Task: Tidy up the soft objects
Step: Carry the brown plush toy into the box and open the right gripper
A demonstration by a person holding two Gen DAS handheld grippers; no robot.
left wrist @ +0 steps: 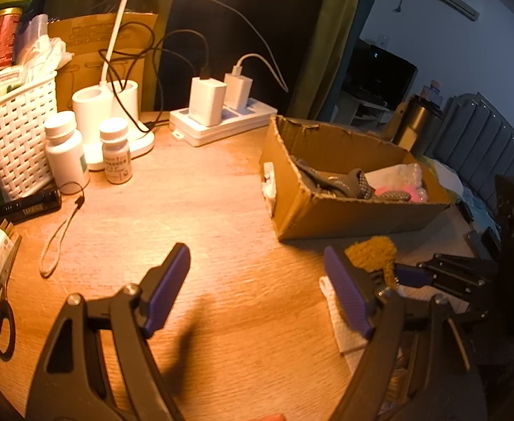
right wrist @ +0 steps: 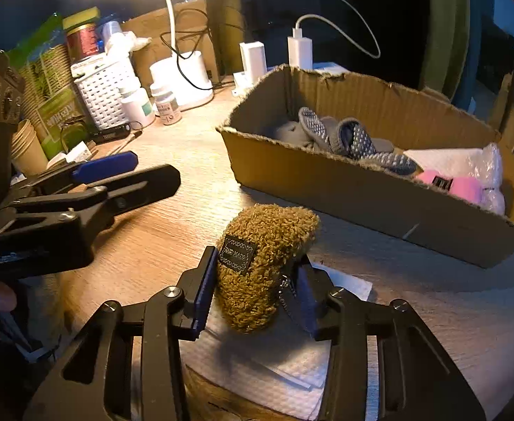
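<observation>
right wrist: right gripper (right wrist: pixel 253 293) clamps fuzzy brown pouch (right wrist: pixel 264 263).

The fuzzy pouch's (right wrist: pixel 267 263) lower sides lay hidden behind the right gripper's pads (right wrist: pixel 202 291). The cardboard box's (right wrist: pixel 362 189) near wall concealed the socks' (right wrist: pixel 348 140) undersides. The bottle (left wrist: pixel 116 156) label print was too small to read.
</observation>
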